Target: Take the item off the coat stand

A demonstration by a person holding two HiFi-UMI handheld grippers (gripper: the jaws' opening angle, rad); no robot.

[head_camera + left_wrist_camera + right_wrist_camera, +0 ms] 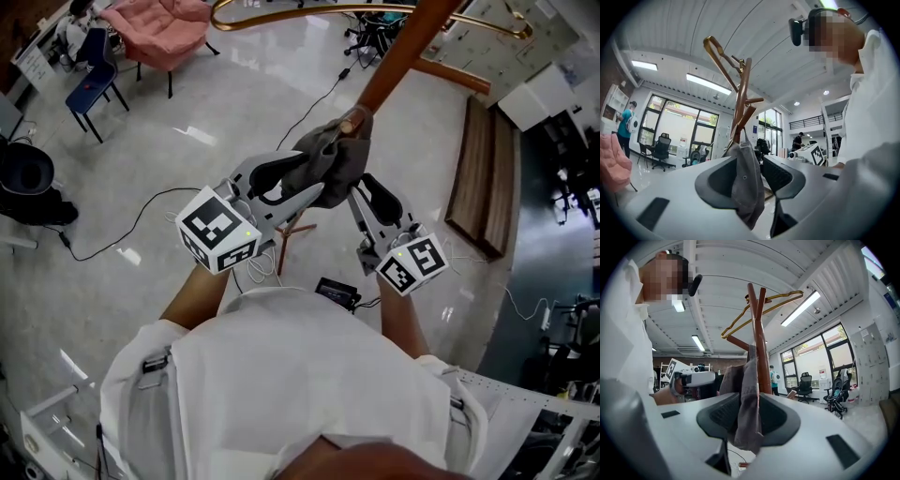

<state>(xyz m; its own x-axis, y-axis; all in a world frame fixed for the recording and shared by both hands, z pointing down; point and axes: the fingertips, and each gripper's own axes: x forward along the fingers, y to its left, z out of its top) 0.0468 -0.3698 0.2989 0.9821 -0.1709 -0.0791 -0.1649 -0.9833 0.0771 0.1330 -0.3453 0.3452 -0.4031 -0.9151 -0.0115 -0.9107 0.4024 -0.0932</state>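
That grey cloth (330, 155) (maybe a cap) on the wooden coat stand (403, 52) looks light and floppy, so grab a thick fold; right gripper (361, 186) is pinching it, left gripper (314, 176) gapes wide around it.

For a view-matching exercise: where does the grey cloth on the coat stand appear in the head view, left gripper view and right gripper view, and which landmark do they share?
Head view: grey cloth upper centre, draped at the pole.
Left gripper view: lower centre, hanging between the jaws.
Right gripper view: lower centre, hanging between the jaws.
Shared landmark: the wooden coat stand pole, next to the cloth in all three.
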